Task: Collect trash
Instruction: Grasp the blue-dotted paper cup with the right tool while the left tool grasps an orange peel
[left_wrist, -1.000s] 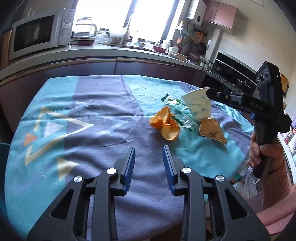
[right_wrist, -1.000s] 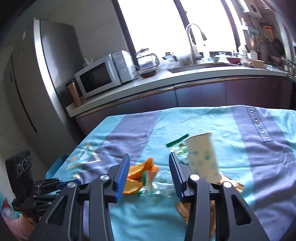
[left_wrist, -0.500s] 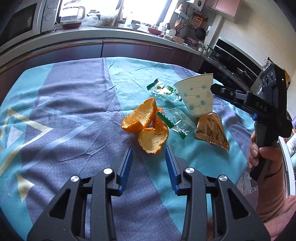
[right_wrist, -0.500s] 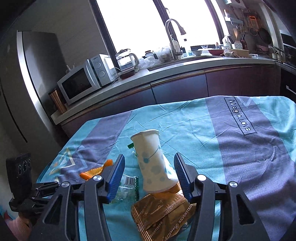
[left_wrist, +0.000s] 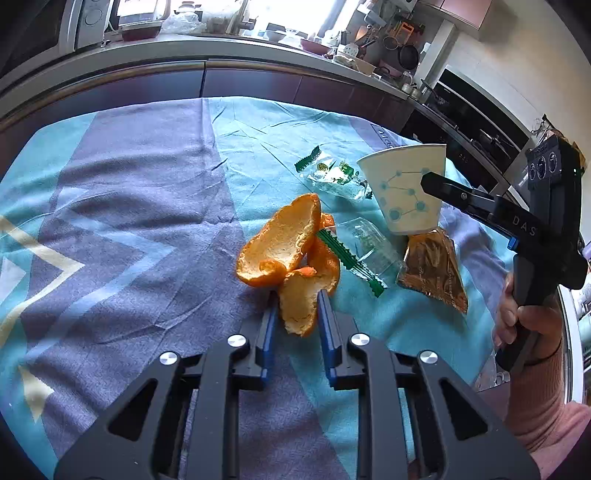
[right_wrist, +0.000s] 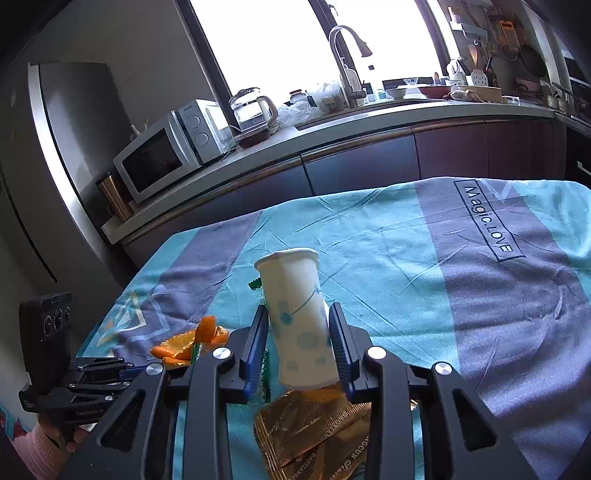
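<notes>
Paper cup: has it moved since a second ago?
Yes. The paper cup now stands tilted with its base against the gold wrapper, between the right tool's closing pads.

I see a blue and grey cloth (right_wrist: 480, 295) spread over the table, with the words "Magic.LOVE" near its far right corner. Behind the table runs a long counter (right_wrist: 369, 125). On the counter's left end sits a white microwave (right_wrist: 166, 147). Just right of it stands a glass kettle (right_wrist: 253, 107). A tall tap (right_wrist: 345, 59) curves up by the bright window (right_wrist: 295, 40).
</notes>
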